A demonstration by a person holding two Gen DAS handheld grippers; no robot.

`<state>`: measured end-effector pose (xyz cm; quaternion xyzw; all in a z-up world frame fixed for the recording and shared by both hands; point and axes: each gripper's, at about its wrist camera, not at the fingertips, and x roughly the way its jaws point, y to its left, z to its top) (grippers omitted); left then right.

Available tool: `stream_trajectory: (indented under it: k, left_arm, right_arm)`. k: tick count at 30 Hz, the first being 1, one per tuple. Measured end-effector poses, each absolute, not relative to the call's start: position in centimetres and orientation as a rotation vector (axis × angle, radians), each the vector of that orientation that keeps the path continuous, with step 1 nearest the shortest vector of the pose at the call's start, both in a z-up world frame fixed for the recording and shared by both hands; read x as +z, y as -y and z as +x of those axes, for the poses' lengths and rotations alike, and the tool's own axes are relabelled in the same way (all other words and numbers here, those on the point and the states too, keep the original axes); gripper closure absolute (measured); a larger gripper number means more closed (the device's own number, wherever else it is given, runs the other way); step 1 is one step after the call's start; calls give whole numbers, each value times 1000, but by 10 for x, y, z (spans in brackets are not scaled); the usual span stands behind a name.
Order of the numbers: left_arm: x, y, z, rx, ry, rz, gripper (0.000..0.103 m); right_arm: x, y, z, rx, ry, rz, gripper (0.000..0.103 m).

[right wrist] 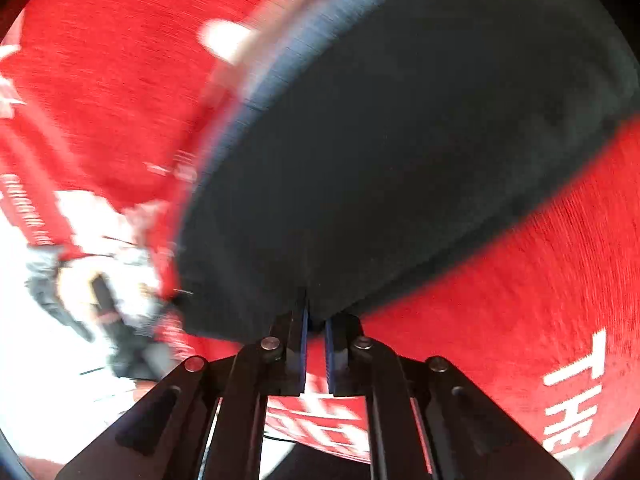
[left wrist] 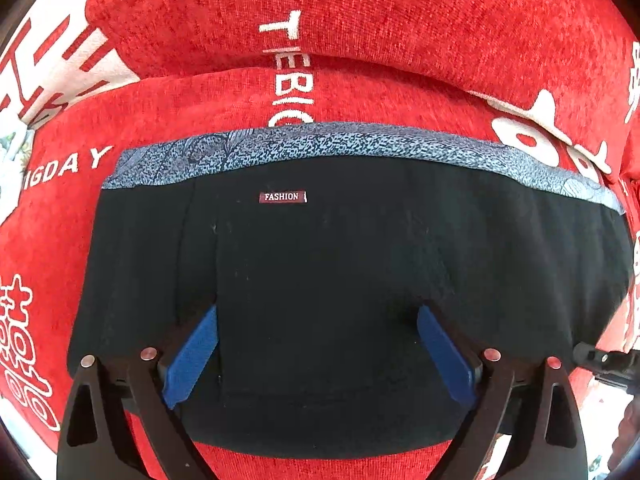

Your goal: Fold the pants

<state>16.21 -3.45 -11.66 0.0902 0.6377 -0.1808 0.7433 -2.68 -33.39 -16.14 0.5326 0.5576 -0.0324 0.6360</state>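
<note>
Left claw [left wrist: 318,356] wide over black pants [left wrist: 340,264]; right claw [right wrist: 316,354] near-closed, pinching their edge

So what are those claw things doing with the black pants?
A person holding a gripper in each hand is folding black pants on a red blanket with white writing. The pants are folded up, with a blue patterned band along their far edge and a small "FASHION" tag. The left gripper is open above the cloth, holding nothing. The right gripper is nearly shut at the edge of the pants; that view is blurry, so its grip is unclear.
</note>
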Motion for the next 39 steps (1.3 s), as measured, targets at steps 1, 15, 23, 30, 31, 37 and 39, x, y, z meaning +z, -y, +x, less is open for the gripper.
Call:
stream_trajectory:
  k: [1, 15, 23, 30, 31, 37, 39]
  left_arm:
    - [-116, 33, 162, -390, -1410, 198, 7]
    - [-83, 70, 143, -329, -1346, 270, 7]
    - [-69, 38, 156, -251, -1356, 226, 7]
    - [-88, 124, 114, -564, -1440, 252, 7]
    - [-94, 135, 105, -585, -1446, 281, 7]
    - [-113, 153, 72, -573, -1462, 353, 7]
    - [-114, 153, 74, -567, -1476, 347, 7]
  right_arm:
    - [-164, 338, -31, -67, -1249, 1277, 96]
    - [-132, 492, -82, -376, -1040, 1361, 71]
    - [-121, 510, -104, -473, -999, 1290, 47]
    - [-141, 528, -95, -468, -1063, 1250, 97]
    - [-141, 526, -96, -473, -1082, 1211, 97]
    - [-123, 541, -128, -520, -1049, 1191, 95]
    - [-117, 568, -140, -584, -989, 1196, 78]
